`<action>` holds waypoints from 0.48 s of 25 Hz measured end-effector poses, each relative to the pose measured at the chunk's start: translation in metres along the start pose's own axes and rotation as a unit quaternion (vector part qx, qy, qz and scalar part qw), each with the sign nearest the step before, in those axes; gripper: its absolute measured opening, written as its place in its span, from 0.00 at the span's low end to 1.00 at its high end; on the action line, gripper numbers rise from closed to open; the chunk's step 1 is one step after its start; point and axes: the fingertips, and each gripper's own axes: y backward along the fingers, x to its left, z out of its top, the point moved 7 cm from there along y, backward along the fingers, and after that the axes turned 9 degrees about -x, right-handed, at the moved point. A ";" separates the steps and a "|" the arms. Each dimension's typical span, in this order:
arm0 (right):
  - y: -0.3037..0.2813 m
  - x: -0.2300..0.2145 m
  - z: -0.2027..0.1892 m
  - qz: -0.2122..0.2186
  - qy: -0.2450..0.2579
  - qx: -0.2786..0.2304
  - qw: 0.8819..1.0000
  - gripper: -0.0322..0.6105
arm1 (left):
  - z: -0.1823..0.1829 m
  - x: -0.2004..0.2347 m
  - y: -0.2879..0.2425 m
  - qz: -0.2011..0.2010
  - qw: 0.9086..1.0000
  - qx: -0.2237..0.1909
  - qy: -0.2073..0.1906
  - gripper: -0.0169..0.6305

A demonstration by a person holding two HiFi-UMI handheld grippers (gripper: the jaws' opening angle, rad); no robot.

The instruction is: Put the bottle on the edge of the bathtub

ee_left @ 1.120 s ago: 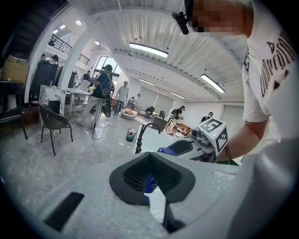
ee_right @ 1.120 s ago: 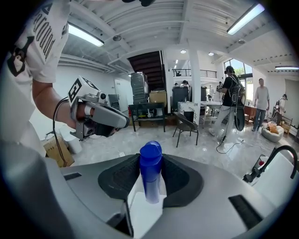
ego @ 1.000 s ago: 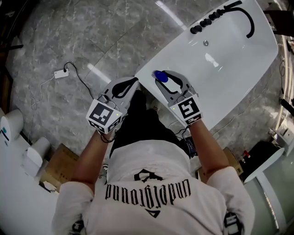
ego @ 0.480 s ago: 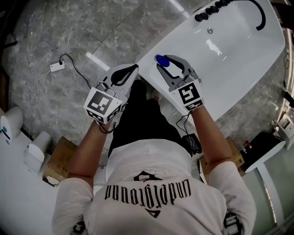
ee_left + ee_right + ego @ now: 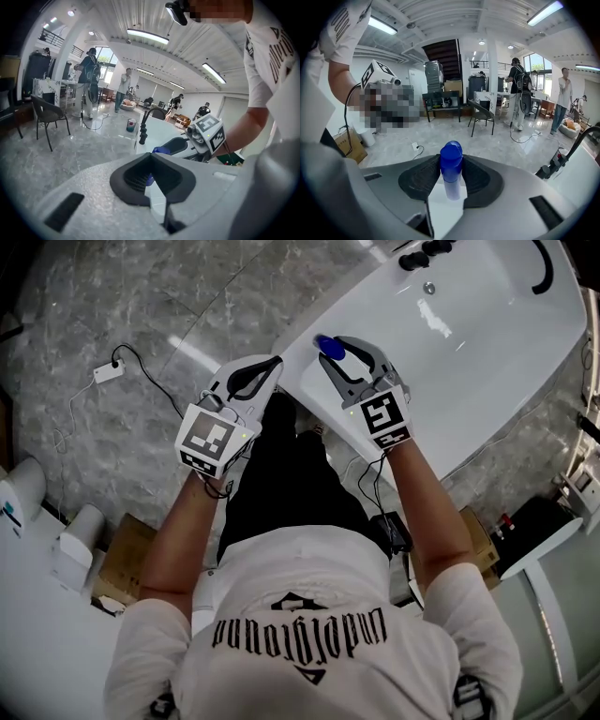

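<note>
A small clear bottle with a blue cap [image 5: 451,165] stands upright between the pads of my right gripper [image 5: 451,172], which is shut on it just under the cap. In the head view the bottle [image 5: 328,345] and right gripper [image 5: 343,349] hang over the near corner of the white bathtub's rim [image 5: 298,362]. Whether the bottle's base touches the rim I cannot tell. My left gripper [image 5: 265,368] is beside the tub's corner, over the floor, shut and empty. The left gripper view shows its jaws [image 5: 151,157] meeting, with the bottle's blue cap [image 5: 159,150] beyond.
A black faucet [image 5: 544,268] and black knobs [image 5: 420,255] sit at the tub's far end. A power strip with a cable [image 5: 103,374] lies on the grey marble floor. A cardboard box [image 5: 122,563] is at the left. Chairs [image 5: 482,115] and several people stand farther off.
Both grippers and the bottle have shifted a little forward along the tub's corner. The right gripper's hold on the bottle is unchanged and the left stays shut.
</note>
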 end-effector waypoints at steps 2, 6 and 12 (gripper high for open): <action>-0.004 -0.002 -0.004 -0.005 -0.002 0.000 1.000 0.28 | -0.003 0.005 -0.003 0.004 1.000 -0.002 0.013 0.05; -0.012 -0.005 -0.013 -0.011 -0.006 0.003 1.000 0.28 | -0.013 0.005 -0.007 0.002 1.000 0.004 0.027 0.05; -0.021 -0.003 -0.027 -0.015 0.000 0.016 1.000 0.28 | -0.023 0.008 -0.007 0.004 0.999 0.004 0.039 0.05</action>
